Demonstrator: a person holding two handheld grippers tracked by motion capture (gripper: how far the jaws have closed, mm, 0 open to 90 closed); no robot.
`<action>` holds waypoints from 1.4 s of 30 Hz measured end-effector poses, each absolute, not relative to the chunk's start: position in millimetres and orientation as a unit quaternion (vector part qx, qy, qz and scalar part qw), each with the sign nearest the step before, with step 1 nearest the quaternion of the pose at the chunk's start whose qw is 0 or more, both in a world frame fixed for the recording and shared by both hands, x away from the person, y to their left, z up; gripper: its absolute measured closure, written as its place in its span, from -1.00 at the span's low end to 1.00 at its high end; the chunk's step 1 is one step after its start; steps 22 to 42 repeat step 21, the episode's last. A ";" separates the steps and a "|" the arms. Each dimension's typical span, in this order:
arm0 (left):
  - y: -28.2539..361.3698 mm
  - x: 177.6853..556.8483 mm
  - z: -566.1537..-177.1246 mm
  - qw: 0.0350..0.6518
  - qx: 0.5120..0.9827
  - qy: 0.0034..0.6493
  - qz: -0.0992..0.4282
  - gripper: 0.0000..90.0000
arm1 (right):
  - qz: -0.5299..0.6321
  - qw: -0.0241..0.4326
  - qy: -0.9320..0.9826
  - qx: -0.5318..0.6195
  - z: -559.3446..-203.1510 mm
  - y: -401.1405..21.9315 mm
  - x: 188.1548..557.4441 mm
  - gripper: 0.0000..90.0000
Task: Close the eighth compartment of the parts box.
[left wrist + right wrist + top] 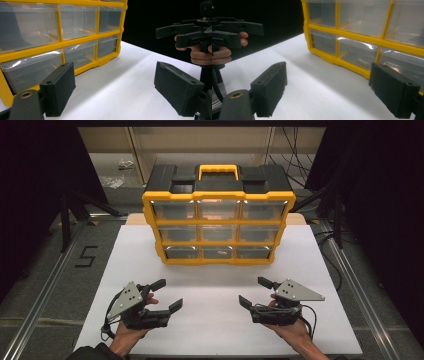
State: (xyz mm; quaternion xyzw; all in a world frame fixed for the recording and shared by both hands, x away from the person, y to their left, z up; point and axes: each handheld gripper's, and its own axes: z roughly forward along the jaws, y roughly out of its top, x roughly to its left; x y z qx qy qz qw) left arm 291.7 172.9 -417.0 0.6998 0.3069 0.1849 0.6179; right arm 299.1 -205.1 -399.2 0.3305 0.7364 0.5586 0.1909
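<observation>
Drawer cabinet [218, 215] at table [210, 325] rear, 2 claws before it.

- One yellow-framed plastic organiser cabinet [218, 227] with a black top, standing on the table.
- Nine clear plastic drawers [218, 235] in its front, three rows of three.
- One yellow carry handle [218, 170] on its top.
- One white rectangular table [215, 320].
- Two black hand-held two-jaw grippers: the left gripper [167, 295] and the right gripper [254, 292].
- Two hands holding them: left hand [131, 332], right hand [290, 327].
</observation>
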 end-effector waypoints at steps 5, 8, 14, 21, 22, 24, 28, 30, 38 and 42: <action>172.8 291.7 -417.0 0.618 0.700 0.307 0.185 -0.63 | 0.561 0.193 0.734 0.330 -398.7 -205.4 299.4 -0.65; 172.9 291.7 -417.0 0.618 0.700 0.307 0.186 -0.63 | 0.562 0.193 0.733 0.330 -398.7 -205.2 299.4 -0.65; 172.4 292.1 -417.3 0.617 0.700 0.308 0.185 -0.63 | 0.562 0.195 0.732 0.333 -398.9 -205.7 300.0 -0.65; 172.7 292.5 -417.5 0.617 0.699 0.309 0.185 -0.63 | 0.561 0.194 0.732 0.332 -399.4 -205.0 300.3 -0.64; 172.7 292.5 -417.5 0.617 0.699 0.309 0.185 -0.63 | 0.561 0.194 0.732 0.332 -399.4 -205.0 300.3 -0.64; 172.7 292.5 -417.5 0.617 0.699 0.309 0.185 -0.63 | 0.561 0.194 0.732 0.332 -399.4 -205.0 300.3 -0.64; 172.7 292.5 -417.5 0.617 0.699 0.309 0.185 -0.63 | 0.561 0.194 0.732 0.332 -399.4 -205.0 300.3 -0.64; 172.7 292.5 -417.5 0.617 0.699 0.309 0.185 -0.63 | 0.561 0.194 0.732 0.332 -399.4 -205.0 300.3 -0.64; 172.7 292.5 -417.5 0.617 0.699 0.309 0.185 -0.63 | 0.561 0.194 0.732 0.332 -399.4 -205.0 300.3 -0.64; 172.7 292.5 -417.5 0.617 0.699 0.309 0.185 -0.63 | 0.561 0.194 0.732 0.332 -399.4 -205.0 300.3 -0.64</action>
